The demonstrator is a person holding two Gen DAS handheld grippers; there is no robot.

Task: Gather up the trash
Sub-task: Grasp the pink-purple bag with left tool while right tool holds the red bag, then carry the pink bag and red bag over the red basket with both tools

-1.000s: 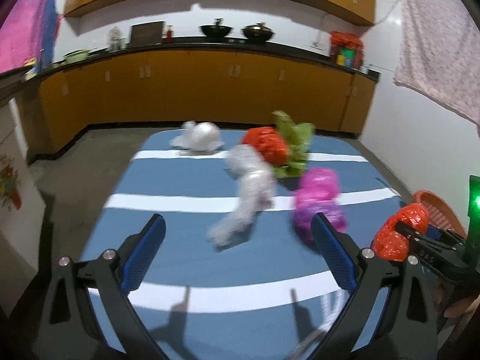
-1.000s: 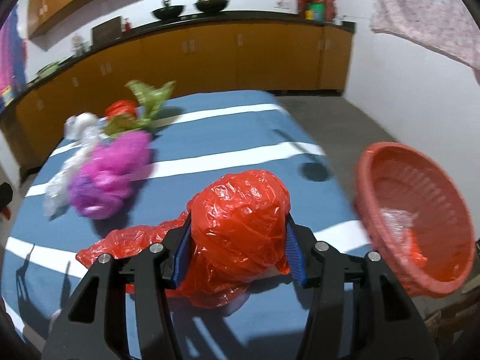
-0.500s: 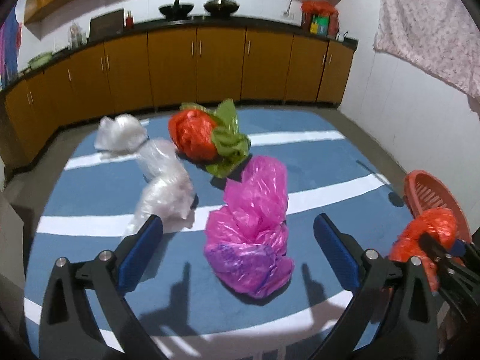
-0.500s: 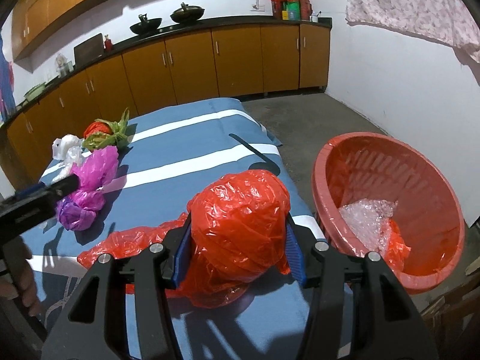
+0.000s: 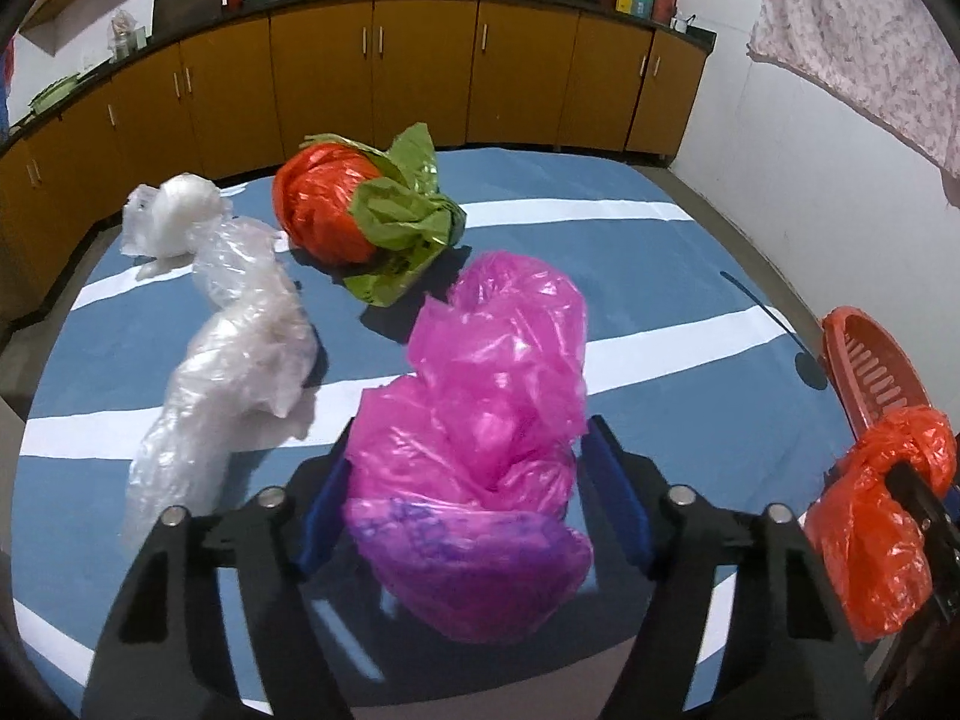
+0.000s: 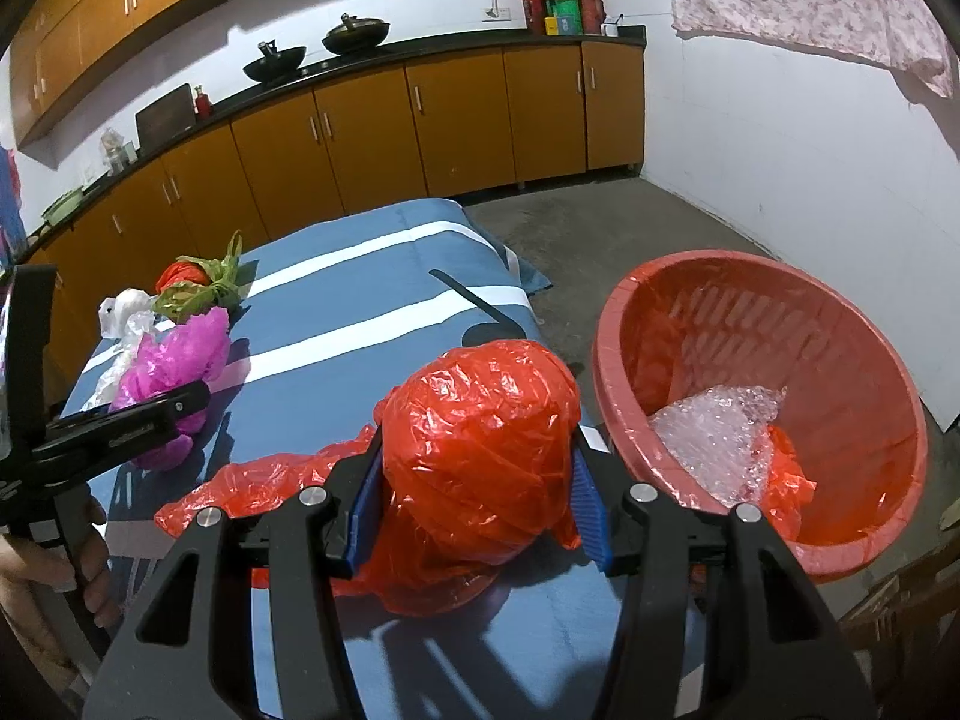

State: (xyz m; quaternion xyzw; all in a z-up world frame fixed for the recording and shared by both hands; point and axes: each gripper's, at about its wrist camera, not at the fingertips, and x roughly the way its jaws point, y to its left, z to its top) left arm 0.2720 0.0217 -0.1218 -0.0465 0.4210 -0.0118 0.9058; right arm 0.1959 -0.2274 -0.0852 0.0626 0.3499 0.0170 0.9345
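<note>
My left gripper (image 5: 474,498) is closed around a crumpled pink plastic bag (image 5: 480,420) on the blue striped table (image 5: 630,276). My right gripper (image 6: 477,495) is shut on a red plastic bag ball (image 6: 480,444), held at the table's right edge beside the red basket (image 6: 618,324). The basket holds bubble wrap (image 6: 714,432) and a red bag. On the table lie a clear plastic bag (image 5: 234,360), a white bag (image 5: 174,216), and a red bag with a green bag (image 5: 360,210). The right gripper with its red bag also shows in the left wrist view (image 5: 876,516).
Orange kitchen cabinets (image 5: 372,84) with a dark counter run along the back wall, with woks on top. A patterned cloth (image 5: 852,36) hangs on the white right wall. Grey concrete floor (image 6: 600,228) lies beyond the table. The basket stands off the table's right side.
My left gripper moved forward over the pink bag and its fingers closed in on it. My right gripper carried the red bag right, nearer the basket.
</note>
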